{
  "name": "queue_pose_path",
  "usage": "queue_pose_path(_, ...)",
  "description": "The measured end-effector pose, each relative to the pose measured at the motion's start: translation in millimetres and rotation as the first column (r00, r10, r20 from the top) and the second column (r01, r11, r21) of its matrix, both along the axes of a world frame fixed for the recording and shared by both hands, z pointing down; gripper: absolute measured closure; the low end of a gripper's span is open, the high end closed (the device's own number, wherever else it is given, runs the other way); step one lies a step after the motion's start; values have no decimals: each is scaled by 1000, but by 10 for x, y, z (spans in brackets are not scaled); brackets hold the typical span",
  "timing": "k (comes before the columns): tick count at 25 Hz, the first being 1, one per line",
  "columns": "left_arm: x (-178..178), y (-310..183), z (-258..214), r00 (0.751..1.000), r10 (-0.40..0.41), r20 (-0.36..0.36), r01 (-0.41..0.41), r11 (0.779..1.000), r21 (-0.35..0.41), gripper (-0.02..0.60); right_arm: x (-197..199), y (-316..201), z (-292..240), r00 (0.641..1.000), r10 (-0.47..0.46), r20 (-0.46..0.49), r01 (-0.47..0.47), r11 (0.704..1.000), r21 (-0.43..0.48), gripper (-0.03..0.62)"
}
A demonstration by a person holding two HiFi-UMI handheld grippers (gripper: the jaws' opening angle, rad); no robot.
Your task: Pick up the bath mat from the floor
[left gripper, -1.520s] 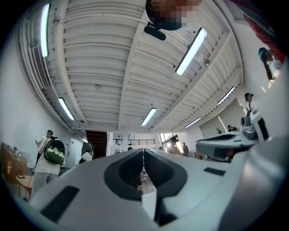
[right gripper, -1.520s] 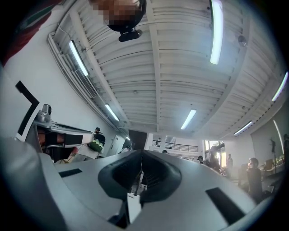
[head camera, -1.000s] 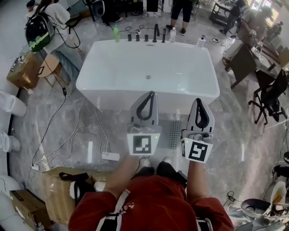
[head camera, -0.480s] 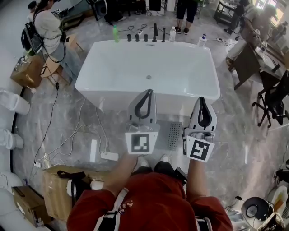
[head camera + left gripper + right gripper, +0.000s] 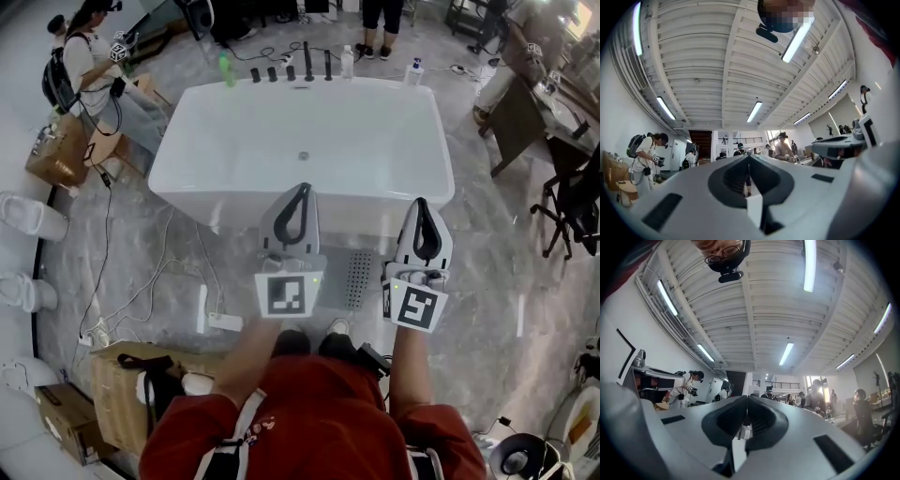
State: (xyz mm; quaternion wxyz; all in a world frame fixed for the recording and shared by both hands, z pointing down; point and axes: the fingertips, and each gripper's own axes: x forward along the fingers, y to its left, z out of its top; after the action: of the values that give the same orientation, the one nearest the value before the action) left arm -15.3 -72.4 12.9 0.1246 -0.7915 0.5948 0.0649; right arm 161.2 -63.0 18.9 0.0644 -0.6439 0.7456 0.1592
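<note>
Approach step: L gripper [image 5: 301,189] & R gripper [image 5: 420,202], both closed on nothing, hover over grey bath mat [image 5: 359,278] on floor [image 5: 473,281] by tub [image 5: 309,86], so next needs reach down w/ jaws opened.

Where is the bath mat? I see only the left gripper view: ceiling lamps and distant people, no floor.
Observer: In the head view, the grey perforated rectangular bath mat lies flat on the grey marble floor, before the white rectangular bathtub.
Operator: Is my other hand free?
Observer: Yes. The right gripper has its fingers shut together, nothing between them.
Operator: Which side is the mat?
Observer: It shows right of the left gripper, between both grippers.
</note>
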Motion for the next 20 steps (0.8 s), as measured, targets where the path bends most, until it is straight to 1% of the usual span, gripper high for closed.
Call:
queue_pose_path(5, 119, -224, 215, 1000, 16, 10, -16, 998, -55, 566, 158, -192, 197, 1000, 14, 14, -14, 999, -49, 582)
queue_pose_path(9, 149, -383, 448, 998, 50, 29, -47, 993, -111, 566, 149, -315, 431, 1000, 27, 10, -25, 994, -108, 582)
queue_pose_path(13, 1, -499, 747, 998, 66, 24, -61, 985, -164, 566, -21, -411, 735, 1000, 28, 4, -27, 985, -169, 582)
queue_pose_path(16, -157, -620, 1063, 998, 62, 29, -54, 977, -207, 566, -149, -502, 1041, 1000, 26, -6, -26, 977, -212, 582)
queue_pose_path(20, -327, -702, 1535, 999, 49, 20, -41, 958, -282, 566, -256, -539, 1504, 999, 22, -25, -28, 956, -291, 582)
